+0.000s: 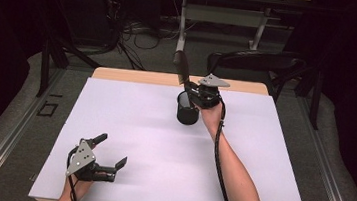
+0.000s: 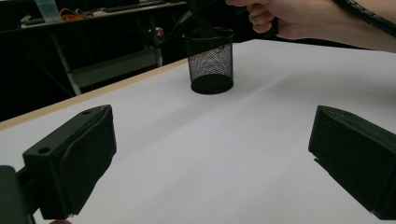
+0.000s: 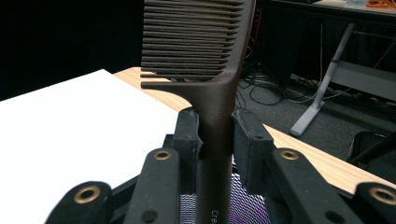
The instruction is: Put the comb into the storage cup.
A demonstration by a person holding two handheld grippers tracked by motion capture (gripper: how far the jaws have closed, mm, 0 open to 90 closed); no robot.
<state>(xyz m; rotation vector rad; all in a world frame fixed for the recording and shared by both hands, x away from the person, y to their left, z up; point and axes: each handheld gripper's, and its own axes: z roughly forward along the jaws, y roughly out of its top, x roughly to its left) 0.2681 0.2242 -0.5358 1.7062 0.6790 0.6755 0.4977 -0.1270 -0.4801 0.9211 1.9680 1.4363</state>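
At the far middle of the white tabletop point(image 1: 162, 144) stands a black mesh pen cup point(image 1: 187, 109), and directly over its open mouth the right tool point(image 1: 194, 89) has its jaws clamped on the handle of a dark wide-tooth comb point(image 1: 181, 66). The comb is held nearly upright, toothed end up and leaning slightly away, with the handle pointing down into the cup; in the right gripper view the two pads press the handle from both sides and the mesh shows just beneath them. That grip, low on the handle and vertical, suits either lowering the comb into the cup or lifting it out, and which one cannot be told. Whether the handle's tip touches the cup's bottom is hidden. The left tool point(image 1: 111, 151) rests near the near-left corner, well apart from the cup, jaws spread wide with nothing between them, seemingly parked out of the way while the right hand point(image 1: 211, 115) works.
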